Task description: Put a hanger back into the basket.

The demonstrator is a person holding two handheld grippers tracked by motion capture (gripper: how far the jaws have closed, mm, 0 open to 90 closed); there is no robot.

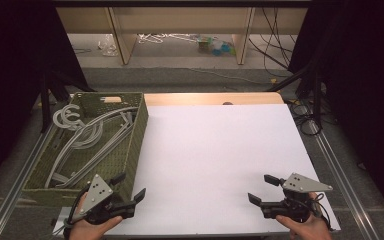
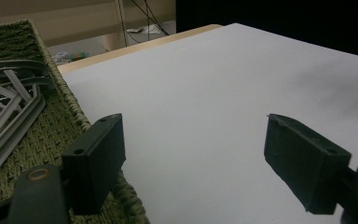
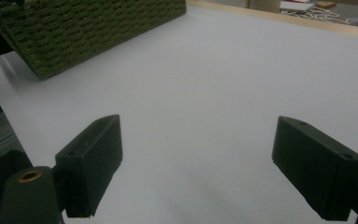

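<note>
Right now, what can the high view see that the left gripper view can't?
High view alone: both hands, the right gripper with open jaws over the white table, the hanger hooks, and the shelf behind. Left gripper view alone: a close look between the left gripper and its open jaws, nothing between them. Both: the green basket with grey hangers inside, the white table, and the left gripper by the basket's near corner.
</note>
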